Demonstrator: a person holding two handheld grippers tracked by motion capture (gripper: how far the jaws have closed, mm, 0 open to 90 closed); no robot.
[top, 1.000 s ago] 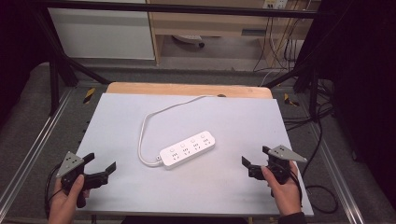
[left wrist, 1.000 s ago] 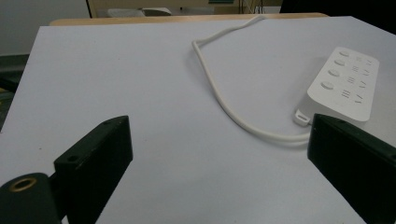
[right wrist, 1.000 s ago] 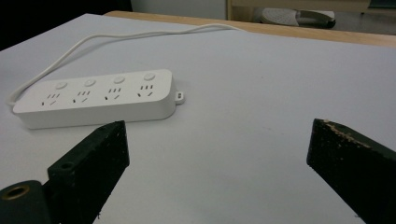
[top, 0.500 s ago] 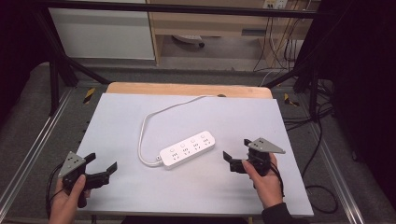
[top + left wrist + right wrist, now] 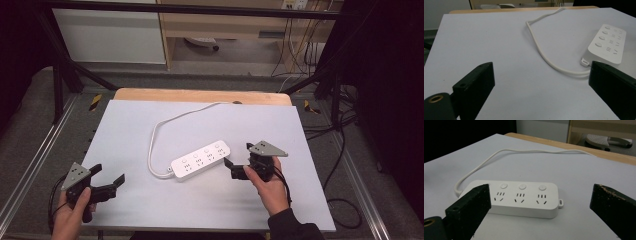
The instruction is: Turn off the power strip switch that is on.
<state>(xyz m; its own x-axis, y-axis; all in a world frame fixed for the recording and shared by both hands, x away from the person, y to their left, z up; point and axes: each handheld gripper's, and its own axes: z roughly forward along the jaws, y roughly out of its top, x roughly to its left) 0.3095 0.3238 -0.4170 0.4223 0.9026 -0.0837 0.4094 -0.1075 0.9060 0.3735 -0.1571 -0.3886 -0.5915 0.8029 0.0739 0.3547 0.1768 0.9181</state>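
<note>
Right gripper (image 5: 235, 169), which I hold jaws wide and empty, sits just beside the white power strip (image 5: 200, 159) mid-tabletop (image 5: 310, 200). Left gripper (image 5: 107, 181), also wide open, waits near the front-left corner. I read no lettering on the strip.

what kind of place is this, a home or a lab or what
Probably a lab or recording workspace: a black metal frame surrounds the covered table, loose cables trail over the floor behind, and a white power strip lies alone.

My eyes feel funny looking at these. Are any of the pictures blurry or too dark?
High view: even light on the table, dark around it. Left gripper view: the near jaws are soft, the power strip fairly clear. Right gripper view: power strip sharp, no glare.
</note>
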